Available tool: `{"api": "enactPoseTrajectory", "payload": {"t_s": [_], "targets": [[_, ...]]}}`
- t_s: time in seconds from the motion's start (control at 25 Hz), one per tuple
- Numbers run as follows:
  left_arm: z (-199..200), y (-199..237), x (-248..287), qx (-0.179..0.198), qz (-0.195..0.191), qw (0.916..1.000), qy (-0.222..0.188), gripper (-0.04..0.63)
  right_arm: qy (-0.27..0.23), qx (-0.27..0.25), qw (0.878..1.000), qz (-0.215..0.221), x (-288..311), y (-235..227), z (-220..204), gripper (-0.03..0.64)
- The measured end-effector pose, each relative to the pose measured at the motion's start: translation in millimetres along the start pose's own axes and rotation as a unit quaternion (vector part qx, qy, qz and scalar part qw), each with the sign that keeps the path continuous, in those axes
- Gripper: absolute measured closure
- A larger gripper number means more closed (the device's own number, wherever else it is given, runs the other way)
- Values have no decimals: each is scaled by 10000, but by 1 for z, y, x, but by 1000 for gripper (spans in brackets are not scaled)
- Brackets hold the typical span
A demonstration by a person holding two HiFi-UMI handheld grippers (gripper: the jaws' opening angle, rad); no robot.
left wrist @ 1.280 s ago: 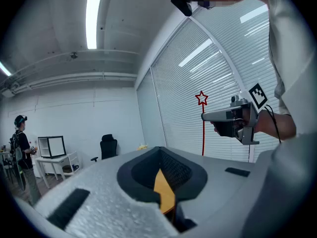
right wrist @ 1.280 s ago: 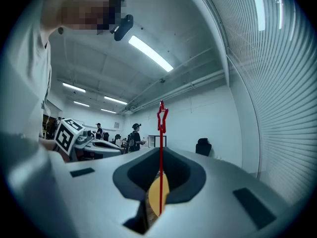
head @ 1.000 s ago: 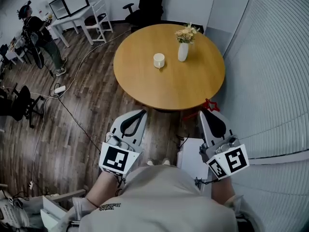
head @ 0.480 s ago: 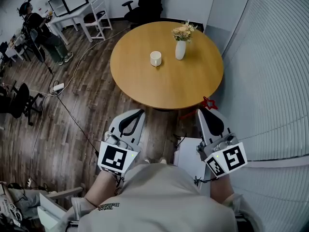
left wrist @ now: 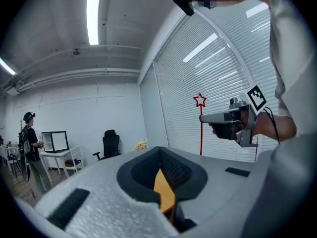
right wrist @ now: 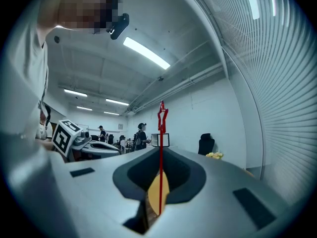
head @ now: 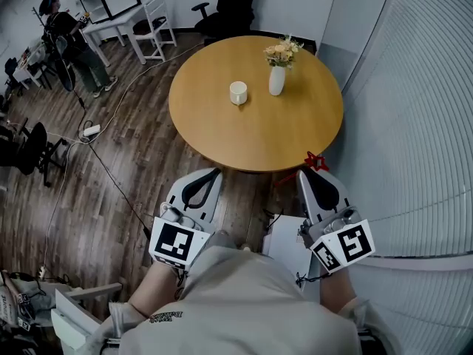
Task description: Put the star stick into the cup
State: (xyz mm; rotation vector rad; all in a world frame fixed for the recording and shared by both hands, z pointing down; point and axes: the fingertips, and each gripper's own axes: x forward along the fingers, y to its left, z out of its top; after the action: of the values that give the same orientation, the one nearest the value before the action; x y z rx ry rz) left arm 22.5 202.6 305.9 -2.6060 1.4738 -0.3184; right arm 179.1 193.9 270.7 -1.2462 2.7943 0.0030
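Observation:
A white cup (head: 238,92) stands near the middle of the round wooden table (head: 251,135). The star stick is a thin red rod topped with a red star (head: 316,161). My right gripper (head: 311,176) is shut on the rod, just below the table's near edge at the right. The stick stands upright between its jaws in the right gripper view, star (right wrist: 162,114) on top. My left gripper (head: 208,176) hovers over the floor before the table, shut with nothing in it. The left gripper view shows the star (left wrist: 200,100) and the right gripper (left wrist: 233,123) off to the right.
A white vase of flowers (head: 277,79) stands on the table right of the cup. A black office chair (head: 230,6) sits behind the table. Window blinds (head: 414,124) run along the right. A person (head: 68,41), white desk and chair are far left; cables (head: 96,161) cross the floor.
Both grippers have edged slightly toward the table, and the star now overlaps its near edge. The right gripper keeps hold of the stick. The distant person has shifted.

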Motion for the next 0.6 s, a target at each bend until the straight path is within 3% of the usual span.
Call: {"api": "enactPoseTrajectory", "payload": {"t_s": [0.6], "targets": [[-20, 28, 24, -128, 131, 9997, 180, 575, 111, 66, 9996, 250, 43, -12, -17, 581]]}}
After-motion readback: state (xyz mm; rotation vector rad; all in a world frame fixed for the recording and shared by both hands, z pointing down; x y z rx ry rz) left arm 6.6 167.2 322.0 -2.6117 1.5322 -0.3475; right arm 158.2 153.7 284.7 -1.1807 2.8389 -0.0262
